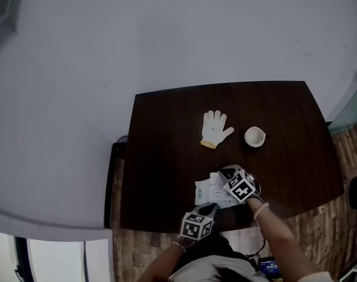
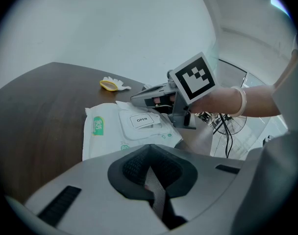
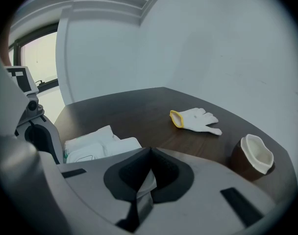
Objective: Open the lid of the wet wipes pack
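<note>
2 grippers work at the near edge of the table in the head view. The left gripper is at the edge itself. The right gripper is over the pack, which lies flat just inside that edge. 1 glove and 1 cup sit further back, well apart from the pack.

Left gripper view: its jaws are clenched, pads meeting on nothing, near the pack's near end. The lid, a flap printed OPEN, lies flat and closed. The right gripper's tips are at the pack's far side, just beside the lid.

Right gripper view: its jaws are pressed together at the tips. A pale sliver shows in the slit below them, and I cannot tell whether it is gripped. The pack lies low at the left, the glove ahead and the cup at the right.
</note>
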Demonstrator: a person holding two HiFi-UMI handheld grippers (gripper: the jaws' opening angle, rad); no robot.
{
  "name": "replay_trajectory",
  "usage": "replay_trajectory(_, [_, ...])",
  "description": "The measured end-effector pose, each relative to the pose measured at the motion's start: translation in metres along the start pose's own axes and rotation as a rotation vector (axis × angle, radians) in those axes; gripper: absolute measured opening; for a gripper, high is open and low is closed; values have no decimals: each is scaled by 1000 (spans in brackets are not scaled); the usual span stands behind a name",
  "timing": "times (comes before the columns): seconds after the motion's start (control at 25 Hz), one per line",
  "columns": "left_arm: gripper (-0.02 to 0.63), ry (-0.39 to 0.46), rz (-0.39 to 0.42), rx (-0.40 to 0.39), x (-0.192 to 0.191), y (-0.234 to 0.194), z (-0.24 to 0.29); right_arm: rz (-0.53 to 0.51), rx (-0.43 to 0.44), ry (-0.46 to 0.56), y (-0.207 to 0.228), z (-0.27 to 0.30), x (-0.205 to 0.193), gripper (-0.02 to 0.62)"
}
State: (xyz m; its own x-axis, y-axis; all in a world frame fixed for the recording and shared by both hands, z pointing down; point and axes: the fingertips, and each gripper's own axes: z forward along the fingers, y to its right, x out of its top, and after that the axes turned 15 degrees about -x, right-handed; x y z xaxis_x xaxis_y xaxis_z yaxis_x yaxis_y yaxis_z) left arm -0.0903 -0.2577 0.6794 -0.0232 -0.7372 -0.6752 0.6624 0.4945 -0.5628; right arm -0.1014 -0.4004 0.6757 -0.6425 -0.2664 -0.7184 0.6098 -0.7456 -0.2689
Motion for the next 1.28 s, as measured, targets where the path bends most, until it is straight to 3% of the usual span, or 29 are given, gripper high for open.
replay_trajectory(0.56, [14, 15, 6, -6, 5, 7, -5, 108, -38, 95, 6, -29, 23, 8])
replay_trajectory(1.28, [14, 192, 103, 90, 58, 25, -52, 162, -145, 247, 17, -101, 48, 5])
